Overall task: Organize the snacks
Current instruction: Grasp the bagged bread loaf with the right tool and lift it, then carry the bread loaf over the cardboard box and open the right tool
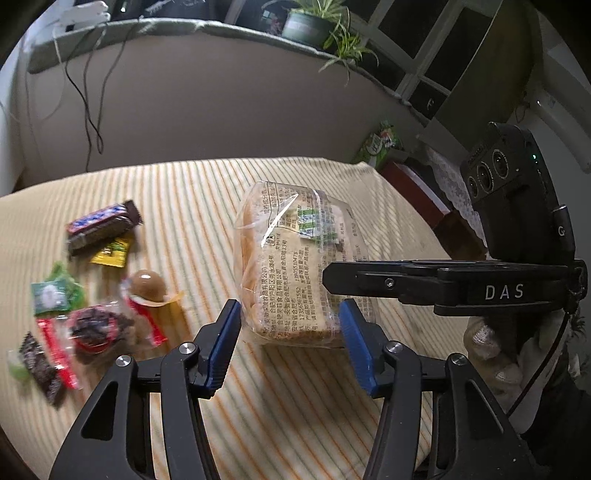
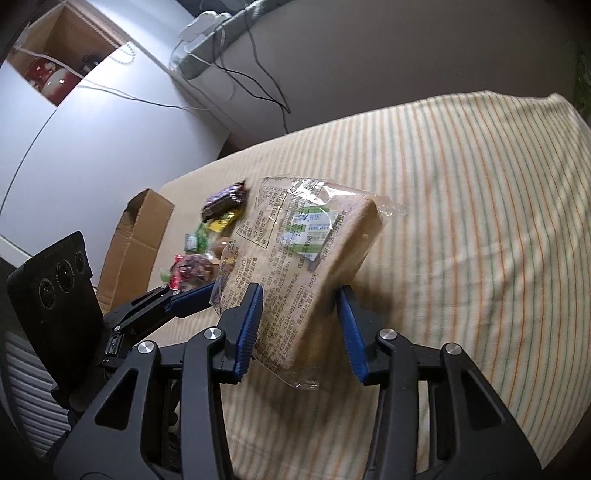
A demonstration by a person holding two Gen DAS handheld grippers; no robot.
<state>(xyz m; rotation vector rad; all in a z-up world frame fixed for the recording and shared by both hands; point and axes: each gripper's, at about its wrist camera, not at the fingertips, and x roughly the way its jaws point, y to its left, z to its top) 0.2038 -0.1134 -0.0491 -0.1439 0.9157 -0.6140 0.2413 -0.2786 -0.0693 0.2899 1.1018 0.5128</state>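
Note:
A clear-wrapped pack of sliced bread is held up above the striped tablecloth. My left gripper has its blue pads on both sides of the pack's lower end. My right gripper also has its pads on both sides of the same bread pack, and its finger crosses in front of the pack in the left wrist view. A pile of small snacks lies on the cloth to the left: a chocolate bar, a green packet, a brown egg pack.
A cardboard box with an open flap stands at the table's left edge beside the snacks. A grey wall with hanging cables is behind the table. A potted plant sits on the ledge above.

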